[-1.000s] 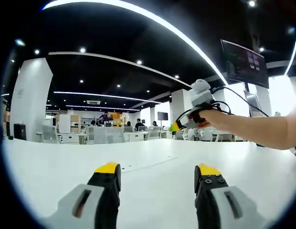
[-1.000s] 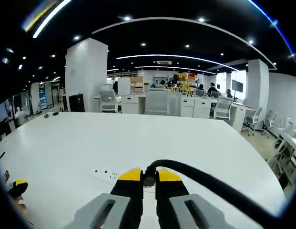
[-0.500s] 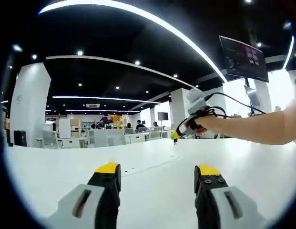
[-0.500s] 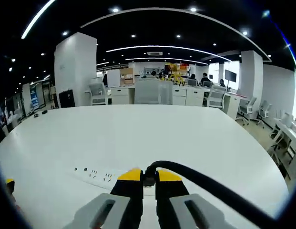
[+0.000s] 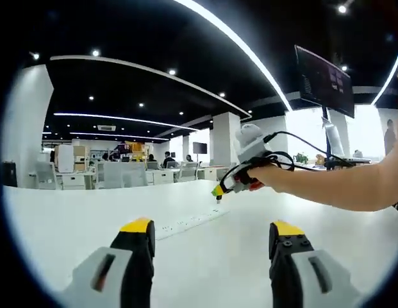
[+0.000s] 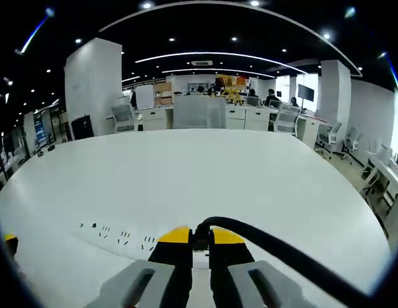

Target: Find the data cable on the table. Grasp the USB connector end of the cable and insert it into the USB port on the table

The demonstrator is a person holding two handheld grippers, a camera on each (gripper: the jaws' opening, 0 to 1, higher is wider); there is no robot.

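A white power strip [image 6: 118, 236] with sockets and ports lies on the white table [image 6: 218, 167], just ahead and left of my right gripper [image 6: 200, 236]. That gripper is shut on the USB connector [image 6: 200, 242]. The black cable [image 6: 282, 251] arcs from it to the lower right. In the left gripper view, a hand holds the right gripper [image 5: 218, 191] tip-down just above the far end of the power strip [image 5: 186, 223]. My left gripper [image 5: 211, 228] stands open over the table [image 5: 64, 215], nothing between its jaws. Its yellow tip [image 6: 8, 242] shows at the left edge.
A person's bare forearm [image 5: 339, 189] reaches in from the right. A dark monitor [image 5: 323, 80] hangs high on the right. Desks, chairs [image 6: 199, 114] and pillars [image 6: 93, 86] stand beyond the table's far edge, with people seated far off.
The right gripper with the connector has come down and closer to the power strip, which now lies nearer in both views. The left gripper stays open.
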